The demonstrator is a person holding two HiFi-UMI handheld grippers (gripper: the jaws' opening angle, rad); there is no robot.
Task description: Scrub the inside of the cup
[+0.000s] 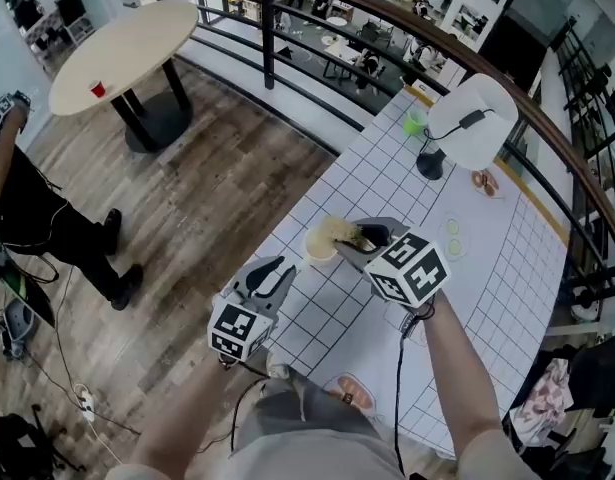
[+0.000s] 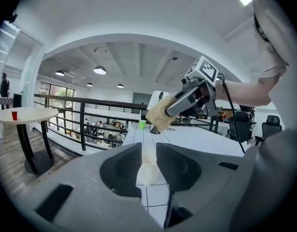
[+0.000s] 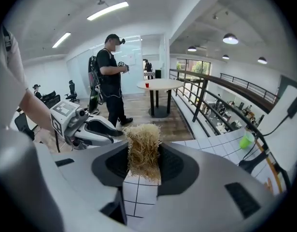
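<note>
On the gridded table (image 1: pixel 507 268) the cup (image 1: pixel 318 248) stands just before left gripper's (image 1: pixel 285 268) spread fingers; right gripper (image 1: pixel 367 236) pinches scrubber (image 1: pixel 340 230)

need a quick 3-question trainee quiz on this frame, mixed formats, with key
1. Multiple choice: what is the right gripper shut on?
A) a spoon
B) a straw-coloured scrub pad
C) a cable

2. True or false: the pale cup lies on the wooden floor.

3. Fill in: the red cup stands on a round ____.

Key:
1. B
2. False. It is on the gridded table, just under the scrub pad.
3. Table, meaning the round table beyond the railing.
</note>
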